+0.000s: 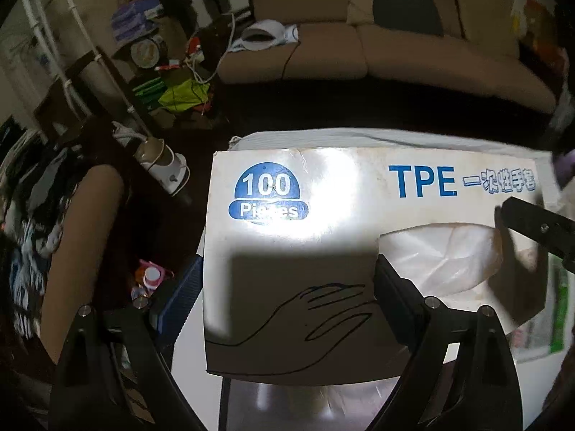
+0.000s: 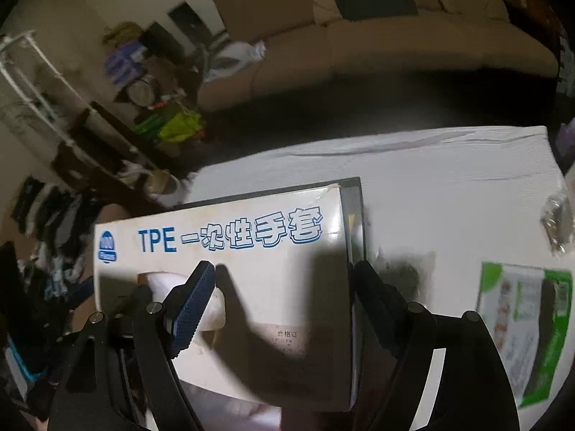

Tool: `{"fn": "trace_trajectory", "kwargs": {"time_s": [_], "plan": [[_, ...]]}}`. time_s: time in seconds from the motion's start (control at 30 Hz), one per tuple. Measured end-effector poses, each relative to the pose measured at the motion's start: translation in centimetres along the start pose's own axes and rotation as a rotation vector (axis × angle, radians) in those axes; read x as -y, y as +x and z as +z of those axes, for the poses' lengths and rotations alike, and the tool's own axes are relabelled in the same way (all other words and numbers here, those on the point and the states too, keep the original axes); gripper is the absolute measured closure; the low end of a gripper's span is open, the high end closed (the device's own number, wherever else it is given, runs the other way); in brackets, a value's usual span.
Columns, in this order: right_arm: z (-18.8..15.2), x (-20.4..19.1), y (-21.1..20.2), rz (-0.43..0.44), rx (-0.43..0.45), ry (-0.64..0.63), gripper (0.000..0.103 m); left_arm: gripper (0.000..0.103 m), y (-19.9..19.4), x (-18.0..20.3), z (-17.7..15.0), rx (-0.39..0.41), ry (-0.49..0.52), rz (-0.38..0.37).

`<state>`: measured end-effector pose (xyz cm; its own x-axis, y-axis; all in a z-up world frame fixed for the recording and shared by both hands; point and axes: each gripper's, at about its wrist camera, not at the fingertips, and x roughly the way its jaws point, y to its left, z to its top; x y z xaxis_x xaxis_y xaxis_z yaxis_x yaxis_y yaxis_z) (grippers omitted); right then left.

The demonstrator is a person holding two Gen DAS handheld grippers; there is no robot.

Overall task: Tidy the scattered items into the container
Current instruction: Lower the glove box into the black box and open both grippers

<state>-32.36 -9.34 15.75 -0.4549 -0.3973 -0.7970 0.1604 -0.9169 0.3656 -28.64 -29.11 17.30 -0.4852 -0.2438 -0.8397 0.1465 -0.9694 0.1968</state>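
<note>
A white box of TPE disposable gloves [image 1: 323, 244] with blue print fills both views [image 2: 251, 251]. It hangs over a dark-rimmed container [image 2: 354, 194] on the white-covered table [image 2: 449, 186]. My left gripper [image 1: 284, 287] straddles the box's left end, one finger on its side, one on its top near the tissue-like opening [image 1: 442, 255]. My right gripper [image 2: 284, 280] straddles the box's right end, its left finger [image 2: 194, 298] by the opening. The right gripper's finger shows in the left wrist view [image 1: 535, 226].
A green-and-white packet [image 2: 528, 327] lies on the table at the right, also in the left wrist view [image 1: 539, 323]. A crinkled clear wrapper [image 2: 557, 222] lies beyond it. A brown sofa [image 1: 395, 50] and cluttered shelves [image 1: 151, 57] stand behind.
</note>
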Motion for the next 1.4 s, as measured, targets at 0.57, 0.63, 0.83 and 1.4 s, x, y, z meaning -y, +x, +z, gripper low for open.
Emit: {"fn": "trace_trajectory", "kwargs": {"time_s": [0.57,0.63,0.83,1.4], "plan": [[2.4,1.6,1.8,0.015,-0.010,-0.151,0.019,0.013,5.9,-2.4,1.2,0.021,-0.020,-0.028],[2.0,1.6,2.4,0.077,-0.029,-0.139,0.019,0.014,6.0,-2.4,1.1,0.020,-0.040,-0.086],[1.0,0.2,6.7,0.098,-0.103,-0.110,0.018,0.016,9.7,-0.1,1.4,-0.048,-0.010,-0.155],[-1.6,5.2,-6.3,0.105,0.041,-0.234,0.017,0.014,-0.5,0.5,-2.8,0.161,0.063,-0.036]]}}
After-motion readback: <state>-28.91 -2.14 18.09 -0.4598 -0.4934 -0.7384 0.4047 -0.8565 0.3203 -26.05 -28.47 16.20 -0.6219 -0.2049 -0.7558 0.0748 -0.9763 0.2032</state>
